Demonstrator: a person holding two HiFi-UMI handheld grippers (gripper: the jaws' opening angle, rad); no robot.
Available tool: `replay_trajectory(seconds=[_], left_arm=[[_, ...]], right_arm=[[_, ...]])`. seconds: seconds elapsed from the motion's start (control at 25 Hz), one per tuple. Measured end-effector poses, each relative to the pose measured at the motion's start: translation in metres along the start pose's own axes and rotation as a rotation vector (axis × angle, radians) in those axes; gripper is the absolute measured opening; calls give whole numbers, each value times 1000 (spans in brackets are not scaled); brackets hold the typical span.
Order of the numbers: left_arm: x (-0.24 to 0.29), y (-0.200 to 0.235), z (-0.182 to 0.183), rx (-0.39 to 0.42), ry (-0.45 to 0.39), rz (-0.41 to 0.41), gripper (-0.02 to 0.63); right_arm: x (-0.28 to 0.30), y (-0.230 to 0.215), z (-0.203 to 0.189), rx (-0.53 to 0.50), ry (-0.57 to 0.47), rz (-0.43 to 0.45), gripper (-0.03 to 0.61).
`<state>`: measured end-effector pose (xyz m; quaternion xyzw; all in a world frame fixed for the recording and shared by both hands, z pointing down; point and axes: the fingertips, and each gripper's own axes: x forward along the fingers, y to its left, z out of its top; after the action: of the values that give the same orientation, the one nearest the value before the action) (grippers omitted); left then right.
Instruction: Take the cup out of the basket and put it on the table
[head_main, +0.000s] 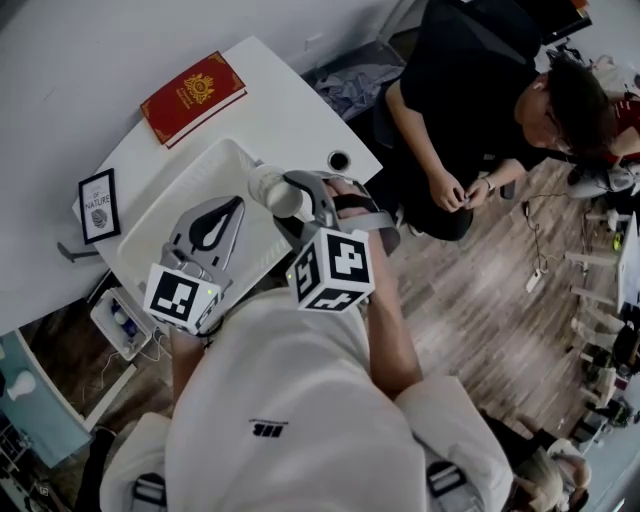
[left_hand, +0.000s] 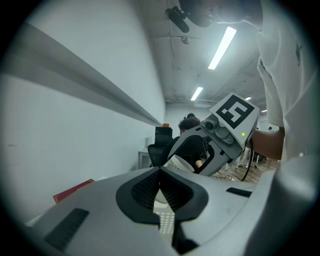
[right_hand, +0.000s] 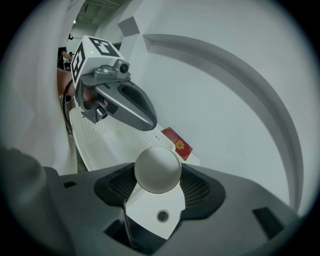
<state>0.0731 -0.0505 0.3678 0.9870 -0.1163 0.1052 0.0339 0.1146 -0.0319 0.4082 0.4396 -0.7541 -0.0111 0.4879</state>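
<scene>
"While it hangs over the basket (head_main: 150, 225), what has the right hand-held gripper (head_main: 292, 200) got?"

"The white cup (head_main: 272, 188), pinched tight between its jaws, up above the basket's three o'clock rim. The left hand-held gripper (head_main: 222, 218) is closed on nothing, over the basket's middle. A red book (head_main: 193, 97) lies at twelve o'clock on the surface (head_main: 290, 115)."

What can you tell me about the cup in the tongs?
The cup is plain, off-white and smooth, with no handle showing. It lies on its side, squeezed between the jaws of the right tongs, its round end facing that gripper's camera. Only the tongs touch it; it hangs over the white basket.
</scene>
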Motion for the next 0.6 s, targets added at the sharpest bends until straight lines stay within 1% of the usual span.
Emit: replay_trajectory(seconds=[0.4, 0.6], left_arm=[[31, -15, 5, 11, 2, -74, 9], [48, -23, 6, 16, 9, -105, 9]], right_arm=[[-14, -21, -36, 64, 51, -48, 278], [-18, -28, -55, 89, 75, -57, 278]])
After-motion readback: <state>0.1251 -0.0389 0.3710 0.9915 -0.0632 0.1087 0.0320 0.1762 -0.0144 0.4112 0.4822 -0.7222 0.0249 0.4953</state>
